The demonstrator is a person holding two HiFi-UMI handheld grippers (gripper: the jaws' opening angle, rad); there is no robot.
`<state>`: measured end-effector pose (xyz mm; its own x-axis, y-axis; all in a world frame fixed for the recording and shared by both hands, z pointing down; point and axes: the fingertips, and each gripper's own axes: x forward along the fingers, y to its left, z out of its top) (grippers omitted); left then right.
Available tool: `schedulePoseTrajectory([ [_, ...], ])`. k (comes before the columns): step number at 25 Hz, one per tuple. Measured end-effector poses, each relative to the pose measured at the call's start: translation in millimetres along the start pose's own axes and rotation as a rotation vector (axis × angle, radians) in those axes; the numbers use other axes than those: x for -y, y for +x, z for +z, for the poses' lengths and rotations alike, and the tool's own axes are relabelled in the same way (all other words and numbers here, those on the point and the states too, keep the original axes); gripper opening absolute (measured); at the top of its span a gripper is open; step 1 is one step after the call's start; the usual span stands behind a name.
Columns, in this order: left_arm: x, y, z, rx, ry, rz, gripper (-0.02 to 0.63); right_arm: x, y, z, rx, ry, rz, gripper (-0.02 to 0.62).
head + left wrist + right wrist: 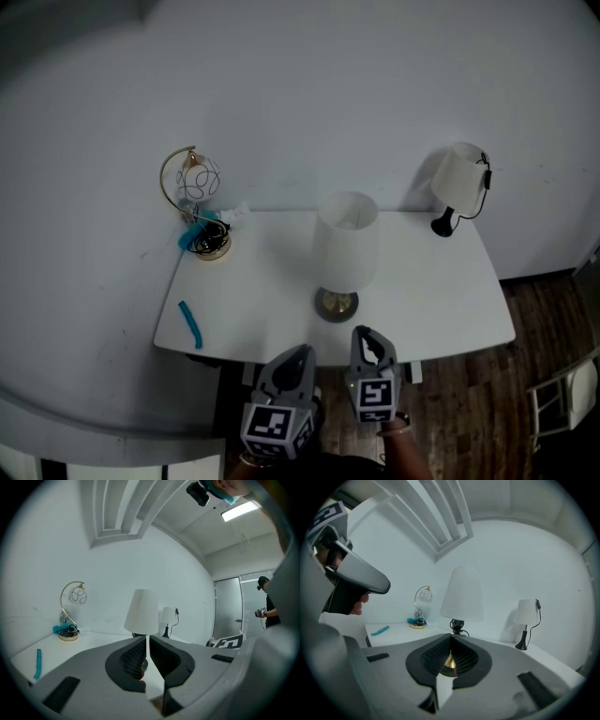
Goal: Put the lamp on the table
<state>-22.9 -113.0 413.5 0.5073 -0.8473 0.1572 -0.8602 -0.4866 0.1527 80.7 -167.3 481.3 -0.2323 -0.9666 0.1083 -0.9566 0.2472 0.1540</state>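
**Bench** [441,281]: white, against a white wall, carrying everything listed below.

**Lamp** [345,246]: the task's thing, with a white shade and a round brass base. It is standing upright on the bench, about midway across and close to the front edge. Nothing is touching it, so the placing is looking done.

**Small lamp** [457,178]: white shade, black stem and foot, sitting at the far right corner, well apart from the lamp.

**Arc lamp** [195,202]: gold hoop with a wire globe, sitting at the far left corner with teal and dark cord bunched at its foot.

**Right claw** [367,333]: jaws pressed together and pinching nothing. It is hovering at the bench's front edge, just in front of the lamp's base, pointing straight at it. In the right gripper view the brass base is showing past the closed tips.

**Left claw** [302,352]: jaws drawn together to a thin slit, also empty. It is hanging beside the right claw, slightly nearer the person, with the lamp ahead and a little to its right.

**Teal strip** [190,323]: lying flat near the front left corner.

**Handling note:** the step in hand is probably clearing away. It is going best by drawing both claws straight back toward the person, keeping low and away from the shade, since a knock so near the edge is risking a topple.
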Motion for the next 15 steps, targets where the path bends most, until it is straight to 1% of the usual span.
schedulePoseTrajectory([
  [6, 7.8, -28.0, -9.9, 0.002, 0.023, 0.008, 0.017, -4.2, -24.8, 9.2, 0.027, 0.014, -0.007, 0.003],
  [8, 12.5, -34.9, -9.9, 0.005, 0.019, 0.006, 0.017, -5.6, -34.2, 13.5, 0.036, 0.022, -0.010, 0.003],
  [13, 25.6, -47.9, -13.8, 0.009, 0.041, -0.002, 0.017, -3.2, -63.4, 26.5, 0.043, 0.013, -0.016, 0.002],
  [15, 32.6, -53.2, -15.4, 0.008, 0.039, -0.008, 0.017, -2.6, -75.6, 31.2, 0.063, 0.009, -0.021, 0.002],
])
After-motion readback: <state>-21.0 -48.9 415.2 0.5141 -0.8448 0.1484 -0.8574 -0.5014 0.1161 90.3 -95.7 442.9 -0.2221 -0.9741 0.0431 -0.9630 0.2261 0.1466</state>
